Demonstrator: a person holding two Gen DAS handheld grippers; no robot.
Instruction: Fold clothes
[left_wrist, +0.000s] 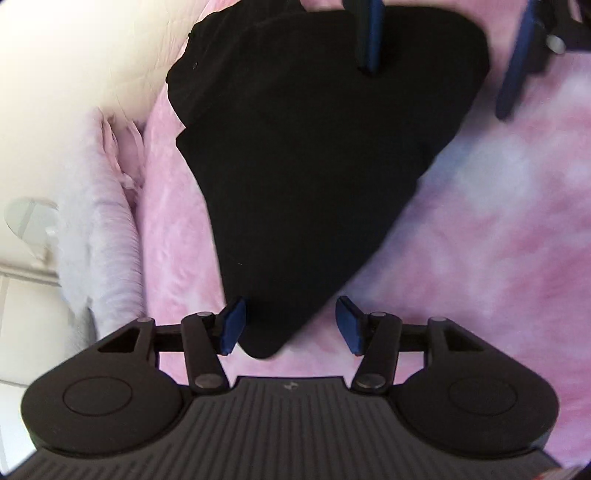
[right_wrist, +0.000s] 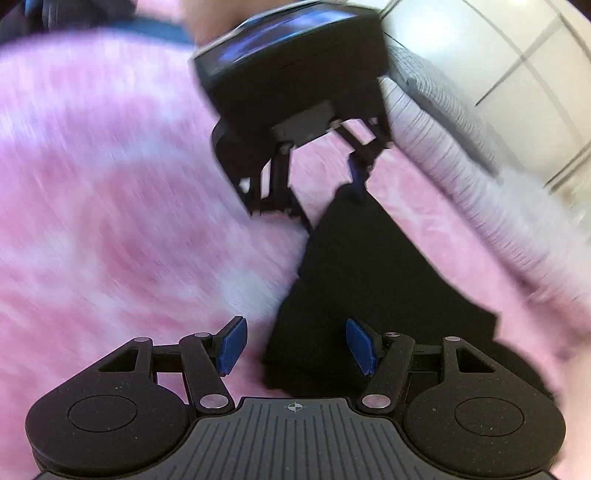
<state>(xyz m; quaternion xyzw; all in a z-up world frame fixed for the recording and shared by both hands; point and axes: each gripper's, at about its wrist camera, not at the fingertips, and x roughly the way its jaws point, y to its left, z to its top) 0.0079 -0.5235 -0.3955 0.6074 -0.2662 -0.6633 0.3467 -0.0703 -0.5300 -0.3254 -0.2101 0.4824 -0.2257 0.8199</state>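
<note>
Lying flat on a pink and white fuzzy blanket (left_wrist: 498, 229), the black garment (left_wrist: 306, 177) is folded into a rough triangle, its narrow corner reaching toward the left claw (left_wrist: 290, 328) and its broad end running off the top of the left wrist view; its folds and seams are hard to make out, since the cloth reads as one dark mass; the left claw stands partly open, its blue pads (left_wrist: 232, 326) set on either side of the garment's tip, and I cannot tell for sure whether they touch the cloth, though they do not pinch it; at the top of that view the right claw (left_wrist: 443, 51) shows only as two blue fingers cut off by the frame, one over the garment's far end and one over the blanket beside it; in the right wrist view the picture is smeared with blur, so the blanket's pattern is streaked; the right claw (right_wrist: 293, 345) is likewise partly open, with a corner of the black garment (right_wrist: 369, 277) lying between its pads (right_wrist: 360, 345) but not gripped; beyond it the left claw (right_wrist: 325, 192) is seen from the front, its near finger hidden against the dark cloth; a pale grey ribbed cushion (right_wrist: 454, 147) borders the blanket, and a white wall (left_wrist: 74, 55) lies past it.
</note>
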